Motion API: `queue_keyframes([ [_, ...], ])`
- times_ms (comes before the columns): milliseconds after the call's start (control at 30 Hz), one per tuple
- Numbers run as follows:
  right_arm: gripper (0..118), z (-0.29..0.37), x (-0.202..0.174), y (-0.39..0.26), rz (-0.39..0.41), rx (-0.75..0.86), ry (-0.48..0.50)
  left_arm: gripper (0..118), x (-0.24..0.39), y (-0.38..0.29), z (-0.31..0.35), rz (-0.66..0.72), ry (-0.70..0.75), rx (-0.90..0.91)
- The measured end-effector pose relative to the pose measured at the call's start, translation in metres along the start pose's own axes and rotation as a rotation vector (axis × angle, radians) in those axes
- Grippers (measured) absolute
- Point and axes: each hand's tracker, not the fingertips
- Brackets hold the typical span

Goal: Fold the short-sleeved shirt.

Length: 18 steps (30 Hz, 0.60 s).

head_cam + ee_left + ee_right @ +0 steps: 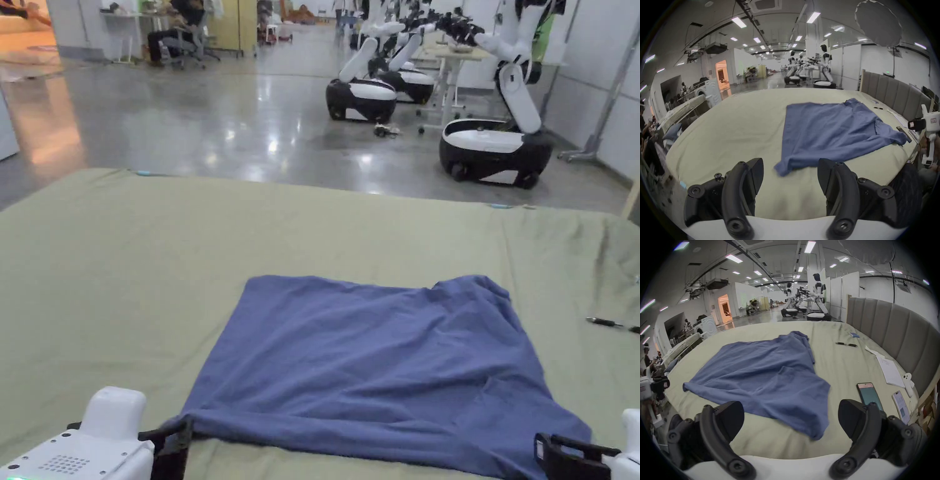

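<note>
Shirt: blue shirt (381,369) lies spread on the bed (125,262), near edge toward the person.
Left tool (790,175): spread, at the shirt's near-left corner.
Right tool (791,417): spread, at its near-right corner.
Risk: the rumpled right side may fold crooked; the phone (868,394) beside the shirt could snag.

A blue short-sleeved shirt (381,369) is spread on the pale green bed sheet (125,281). It is folded roughly to a square, slightly wrinkled, and one sleeve is seen on the right.
</note>
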Motion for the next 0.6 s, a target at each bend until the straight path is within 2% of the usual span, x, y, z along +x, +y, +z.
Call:
queue_keyframes([
  [33,108,0.003,-0.007,-0.003,-0.005,0.005,0.009,65,-0.001,-0.005,-0.001,0.013,-0.002,-0.042],
  [67,86,0.003,-0.015,-0.007,-0.011,0.016,0.004,54,-0.003,-0.010,-0.004,0.039,-0.020,-0.091],
  [100,25,-0.001,-0.023,-0.011,-0.006,0.023,-0.046,13,-0.012,-0.019,-0.016,0.059,-0.040,-0.122],
  [133,1,-0.007,-0.029,-0.015,0.000,0.023,-0.068,5,-0.016,-0.025,-0.025,0.055,-0.035,-0.124],
  [233,0,-0.016,-0.036,-0.027,-0.063,-0.003,0.008,5,-0.034,-0.032,-0.047,0.044,-0.031,-0.170],
  [267,0,-0.024,-0.038,-0.025,-0.061,-0.018,-0.003,5,-0.039,-0.031,-0.051,0.041,-0.016,-0.154],
  [300,0,-0.028,-0.040,-0.027,-0.047,-0.021,-0.004,12,-0.044,-0.029,-0.055,0.032,-0.012,-0.137],
  [367,0,-0.032,-0.043,-0.028,-0.037,-0.032,-0.009,69,-0.040,-0.024,-0.068,-0.012,0.032,-0.116],
  [400,0,-0.034,-0.042,-0.023,-0.043,-0.039,0.000,78,-0.042,-0.020,-0.076,-0.038,0.022,-0.106],
  [600,0,-0.036,-0.030,-0.020,-0.035,-0.054,-0.029,77,-0.027,-0.001,-0.122,-0.128,-0.020,-0.125],
])
